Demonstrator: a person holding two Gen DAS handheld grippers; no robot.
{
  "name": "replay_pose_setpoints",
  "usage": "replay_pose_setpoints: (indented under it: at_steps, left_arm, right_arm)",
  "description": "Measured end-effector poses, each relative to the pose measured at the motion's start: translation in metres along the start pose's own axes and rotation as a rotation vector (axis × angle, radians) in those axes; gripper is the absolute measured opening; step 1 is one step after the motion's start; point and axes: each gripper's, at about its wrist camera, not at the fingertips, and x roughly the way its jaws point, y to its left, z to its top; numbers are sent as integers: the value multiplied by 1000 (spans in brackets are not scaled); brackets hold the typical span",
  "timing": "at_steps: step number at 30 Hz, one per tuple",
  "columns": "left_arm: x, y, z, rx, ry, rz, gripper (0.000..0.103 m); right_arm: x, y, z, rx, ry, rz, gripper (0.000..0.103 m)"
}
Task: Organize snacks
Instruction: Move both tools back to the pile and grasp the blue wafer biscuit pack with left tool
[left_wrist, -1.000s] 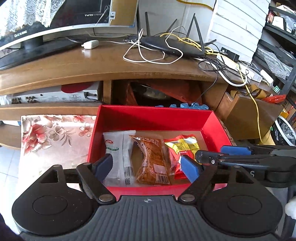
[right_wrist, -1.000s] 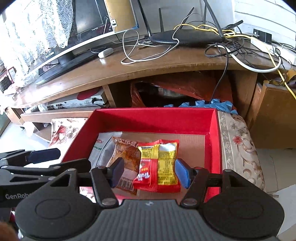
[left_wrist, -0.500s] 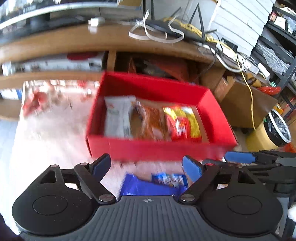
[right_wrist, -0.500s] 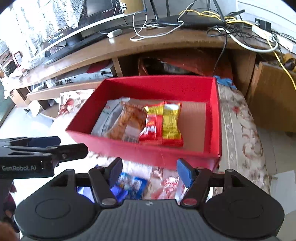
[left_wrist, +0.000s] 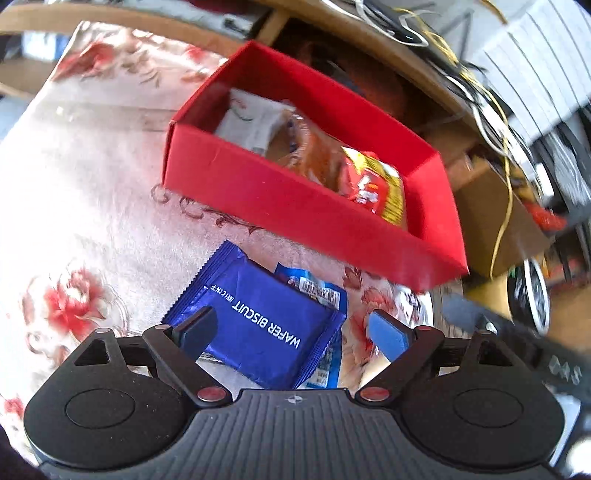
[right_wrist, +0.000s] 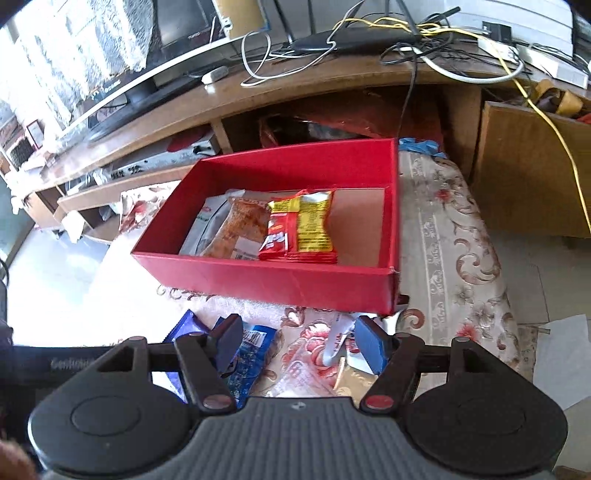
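Hovering left gripper (left_wrist: 293, 330), jaws just widened, straddling blue wafer packet (left_wrist: 258, 317) (untouched), lower centre, red box (right_wrist: 280, 277) mid-frame holding three snacks, right gripper (right_wrist: 295, 345) jaws opening, empty.

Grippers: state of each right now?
Left gripper: open, just widening, empty, above the blue wafer biscuit packet.
Right gripper: open, just widening, holding nothing.

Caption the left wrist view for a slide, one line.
Open left gripper, jaws just widened, straddles a blue wafer pack lying on the floral cloth before the red box of snacks.
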Motion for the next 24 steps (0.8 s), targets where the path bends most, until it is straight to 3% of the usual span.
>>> replay_pose_setpoints:
  at_steps: [14, 24]
  left_arm:
    - [34, -7, 1, -62, -29, 184, 103]
    - [20, 2, -22, 22, -11, 249, 102]
  right_arm:
    - [-9, -25, -7, 37, 10, 31, 66]
    - [-16, -16, -8, 4, 6, 66, 66]
